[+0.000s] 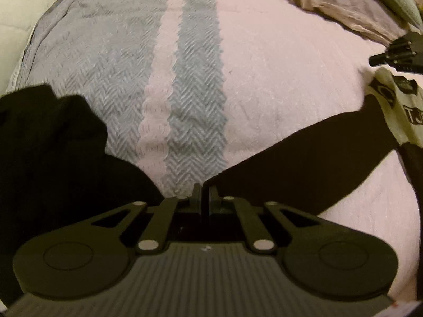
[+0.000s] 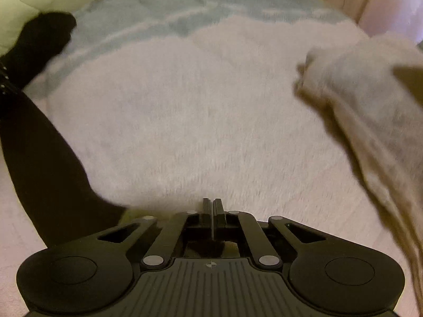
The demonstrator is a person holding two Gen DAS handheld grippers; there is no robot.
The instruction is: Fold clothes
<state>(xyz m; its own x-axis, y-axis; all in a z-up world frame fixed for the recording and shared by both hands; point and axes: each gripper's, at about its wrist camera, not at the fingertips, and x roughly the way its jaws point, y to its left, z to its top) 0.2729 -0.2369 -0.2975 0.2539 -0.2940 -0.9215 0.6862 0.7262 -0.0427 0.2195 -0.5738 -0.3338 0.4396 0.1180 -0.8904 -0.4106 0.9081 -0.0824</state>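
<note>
1. Left wrist view: the left tongs (image 1: 203,194) sit at bottom centre, jaws together, pinching an edge of the black garment (image 1: 304,163).
2. From the pinch, a black band of the garment runs up and right to a pale printed panel (image 1: 391,111) at the right edge. A second dark mass of black cloth (image 1: 47,145) fills the lower left.
3. Underneath lies a bed cover (image 1: 251,66), pink with grey-blue herringbone stripes, across the middle of the frame. A beige crumpled cloth (image 1: 330,2) lies at upper right.
4. The right tongs (image 1: 396,52) show at the right edge, just above the printed panel; state not clear from this view.
5. Right wrist view, blurred: the right tongs (image 2: 212,208) at bottom centre, jaws together; whether cloth lies between them I cannot tell.
6. The black garment (image 2: 47,163) runs down the left side to lower centre-left. The beige cloth (image 2: 370,111) fills the right side.
</note>
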